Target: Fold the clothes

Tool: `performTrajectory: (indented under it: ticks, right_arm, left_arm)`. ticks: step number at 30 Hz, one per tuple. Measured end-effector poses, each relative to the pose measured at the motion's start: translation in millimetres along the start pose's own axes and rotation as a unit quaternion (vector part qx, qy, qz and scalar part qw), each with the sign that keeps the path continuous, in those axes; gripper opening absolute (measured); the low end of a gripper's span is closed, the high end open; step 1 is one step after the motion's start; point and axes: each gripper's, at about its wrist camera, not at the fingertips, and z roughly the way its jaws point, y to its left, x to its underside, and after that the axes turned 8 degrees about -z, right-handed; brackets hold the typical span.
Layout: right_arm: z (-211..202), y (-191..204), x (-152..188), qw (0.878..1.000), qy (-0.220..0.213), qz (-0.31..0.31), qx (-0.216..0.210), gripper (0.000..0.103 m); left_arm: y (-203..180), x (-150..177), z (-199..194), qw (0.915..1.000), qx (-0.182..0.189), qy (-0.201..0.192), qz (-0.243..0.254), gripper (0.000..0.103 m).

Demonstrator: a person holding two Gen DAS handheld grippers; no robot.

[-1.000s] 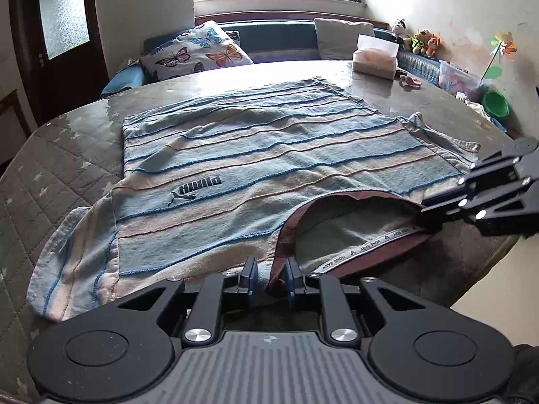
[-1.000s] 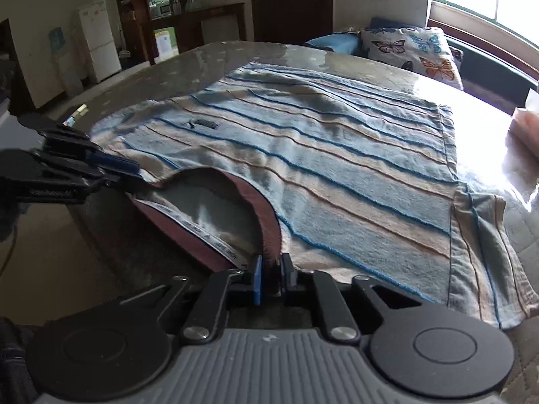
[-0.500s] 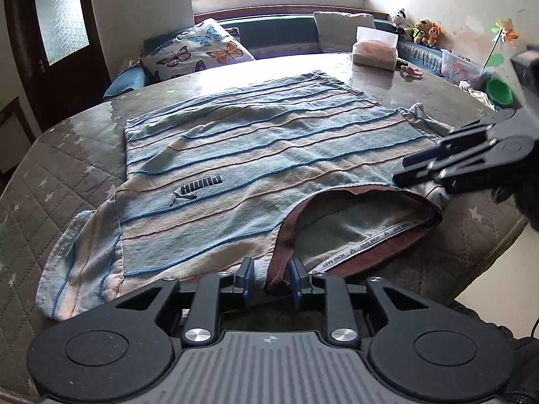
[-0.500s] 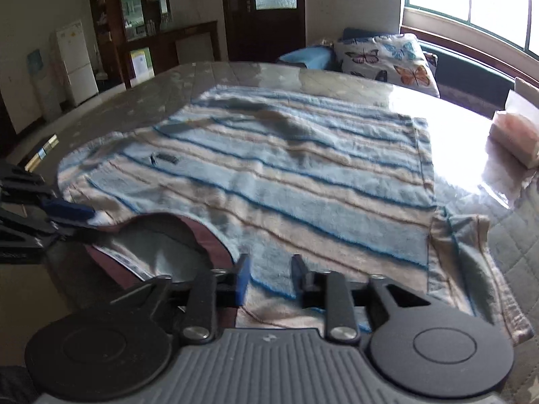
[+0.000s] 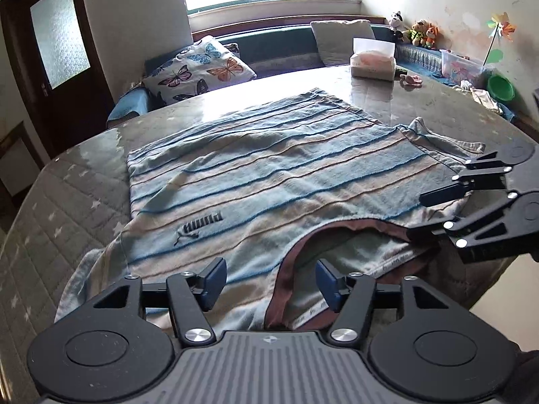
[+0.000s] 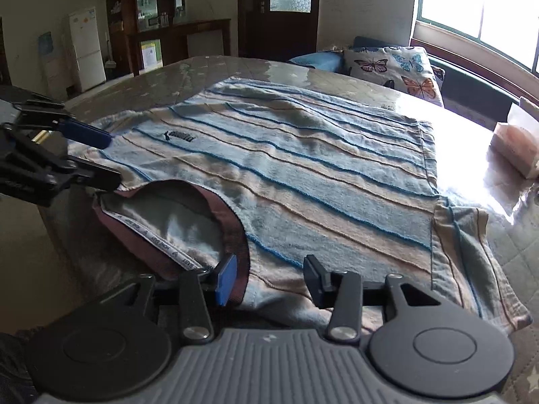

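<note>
While both sets of jaws are opening, the left tool and right tool straddle the collar ends, gripping nothing; the striped shirt lies flat on the table, stretching away from both equally.

Left gripper tilts downward, its jaws opening, pads apart. Right gripper likewise, jaws opening.

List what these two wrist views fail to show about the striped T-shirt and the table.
- Left wrist view: the striped T-shirt nearest collar edge, hidden behind the left gripper body.
- Right wrist view: the shirt's near hem, behind the right gripper, jaws opening.
- Both views: neck label text too small.
- Table front edge, cut off.
</note>
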Motion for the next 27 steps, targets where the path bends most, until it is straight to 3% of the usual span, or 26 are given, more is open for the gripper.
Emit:
performTrajectory:
  ticks: [13, 27]
  right_arm:
    - [-21.5, -39.6, 30.0, 0.996, -0.003, 0.080, 0.035, 0.052]
    - [-37.6, -62.8, 46.2, 0.990, -0.023, 0.121, 0.062, 0.059]
  left_arm:
    - [-33.3, -15.9, 22.5, 0.9997, 0.005, 0.005, 0.025, 0.074]
    - [-62.3, -29.4, 41.7, 0.9988, 0.014, 0.011, 0.045, 0.084]
